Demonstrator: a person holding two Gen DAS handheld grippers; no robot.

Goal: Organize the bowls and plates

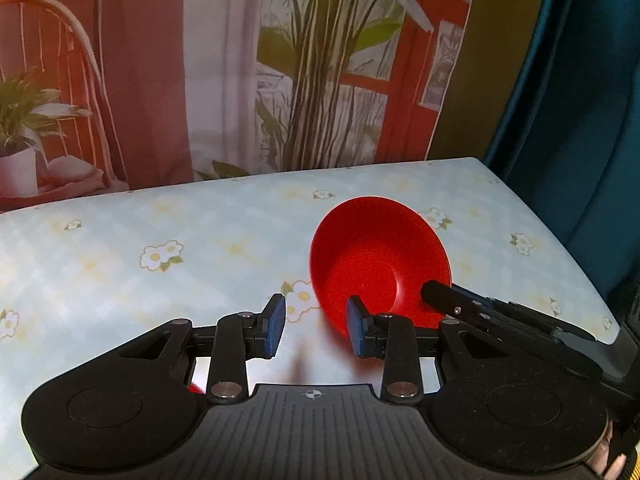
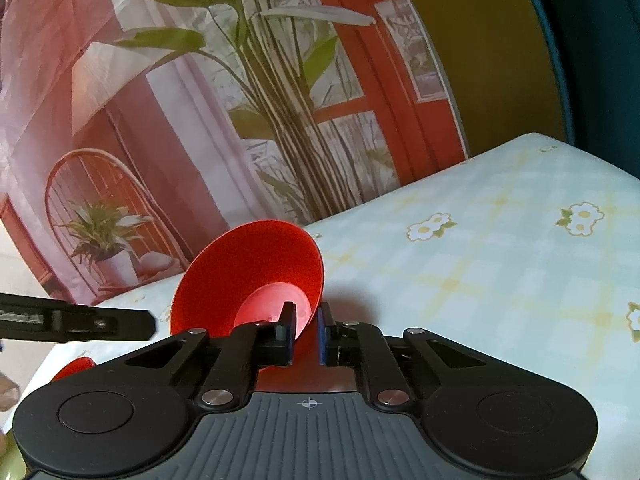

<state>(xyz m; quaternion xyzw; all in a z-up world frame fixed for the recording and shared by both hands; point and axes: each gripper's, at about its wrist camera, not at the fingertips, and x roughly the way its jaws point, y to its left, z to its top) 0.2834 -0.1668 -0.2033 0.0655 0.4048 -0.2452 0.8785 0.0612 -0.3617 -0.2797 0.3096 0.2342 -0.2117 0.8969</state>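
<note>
A red bowl [image 1: 376,264] is tilted on its side above the flowered table, its inside facing my left camera. My right gripper [image 2: 307,334] is shut on the red bowl's rim [image 2: 256,276], holding it up; it shows in the left wrist view as a black arm [image 1: 440,300] at the bowl's lower right. My left gripper [image 1: 316,330] is open and empty, just left of and below the bowl. One of its fingers [image 2: 120,322] shows at the left of the right wrist view. A bit of another red dish [image 2: 74,366] peeks out at lower left, mostly hidden.
The table has a pale blue cloth with daisies [image 1: 160,256]. A printed backdrop of a plant and red window [image 1: 320,80] hangs behind the far edge. A dark teal curtain [image 1: 580,120] stands at the right.
</note>
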